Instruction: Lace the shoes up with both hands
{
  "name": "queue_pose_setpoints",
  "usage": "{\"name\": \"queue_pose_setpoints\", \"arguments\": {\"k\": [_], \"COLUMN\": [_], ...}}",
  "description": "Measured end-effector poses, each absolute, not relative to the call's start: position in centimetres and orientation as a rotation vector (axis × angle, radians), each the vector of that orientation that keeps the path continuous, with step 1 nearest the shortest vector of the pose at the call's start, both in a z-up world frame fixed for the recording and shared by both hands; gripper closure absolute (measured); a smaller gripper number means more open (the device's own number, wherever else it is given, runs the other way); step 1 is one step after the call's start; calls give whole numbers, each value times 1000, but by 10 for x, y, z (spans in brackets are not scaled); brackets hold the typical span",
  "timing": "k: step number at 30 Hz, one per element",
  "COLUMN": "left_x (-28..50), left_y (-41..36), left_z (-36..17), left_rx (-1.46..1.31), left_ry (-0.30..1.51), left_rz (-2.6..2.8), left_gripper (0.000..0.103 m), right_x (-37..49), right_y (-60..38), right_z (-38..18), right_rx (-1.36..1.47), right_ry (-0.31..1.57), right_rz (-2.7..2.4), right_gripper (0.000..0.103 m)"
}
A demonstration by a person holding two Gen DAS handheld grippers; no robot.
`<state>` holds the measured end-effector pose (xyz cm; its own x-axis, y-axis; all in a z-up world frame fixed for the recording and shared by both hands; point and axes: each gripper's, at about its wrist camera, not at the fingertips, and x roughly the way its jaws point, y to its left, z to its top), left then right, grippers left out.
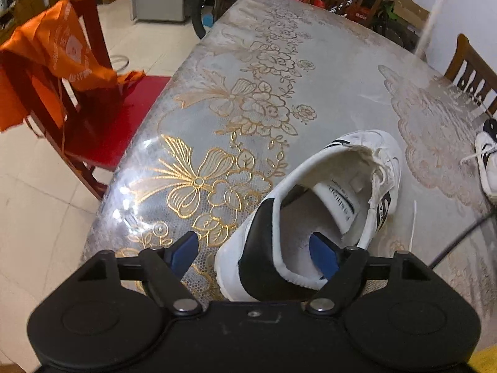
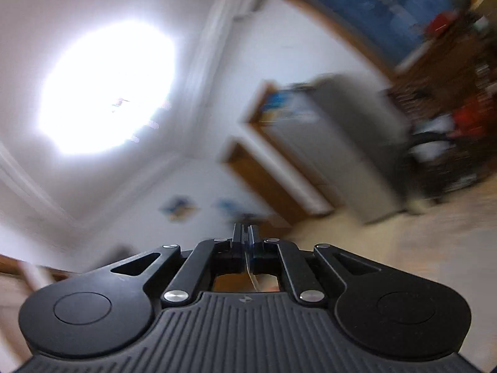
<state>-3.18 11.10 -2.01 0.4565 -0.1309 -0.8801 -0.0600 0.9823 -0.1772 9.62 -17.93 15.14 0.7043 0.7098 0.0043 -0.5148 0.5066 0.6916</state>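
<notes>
- An orange bag (image 1: 52,59) is draped over a red wooden chair (image 1: 90,118) at about ten o'clock in the left wrist view, beside the table.
- The table (image 1: 279,77) wears a glossy cloth printed with gold flowers.
- The left gripper (image 1: 254,253) stands wide at six o'clock: one blue finger (image 1: 184,253) lies outside the heel, the other sits inside the shoe's mouth, and neither clearly presses on it.
- A white sneaker (image 1: 313,205) with black heel patch lies on the cloth at five o'clock, toe pointing away.
- A white lace (image 1: 413,227) trails just right of it.
- A second white shoe (image 1: 487,161) shows at three o'clock, cut by the edge.
- In the right wrist view, the right gripper (image 2: 245,233) is pinched narrow on a thin pale lace strand (image 2: 252,275), aimed at a blurred room.
</notes>
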Motion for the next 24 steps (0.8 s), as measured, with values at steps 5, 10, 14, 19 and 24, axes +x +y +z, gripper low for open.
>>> {"name": "queue_pose_setpoints", "arguments": {"k": [5, 10, 14, 19, 24], "left_x": [-32, -36, -37, -29, -22], "left_y": [114, 118, 128, 134, 133], "left_z": [-17, -9, -2, -6, -14], "left_rx": [-215, -225, -233, -222, -188], "left_ry": [1096, 1078, 1071, 1093, 1107], "left_rz": [-36, -34, -33, -88, -132], "left_gripper": [26, 26, 26, 25, 25], "right_x": [91, 36, -16, -32, -30], "right_y": [-168, -159, -148, -116, -113], "right_z": [99, 35, 0, -16, -20], "right_rx": [567, 397, 312, 174, 237], "right_ry": [554, 780, 894, 929, 914], "right_rz": [660, 624, 624, 678, 642], "right_gripper": [21, 21, 21, 34, 102]}}
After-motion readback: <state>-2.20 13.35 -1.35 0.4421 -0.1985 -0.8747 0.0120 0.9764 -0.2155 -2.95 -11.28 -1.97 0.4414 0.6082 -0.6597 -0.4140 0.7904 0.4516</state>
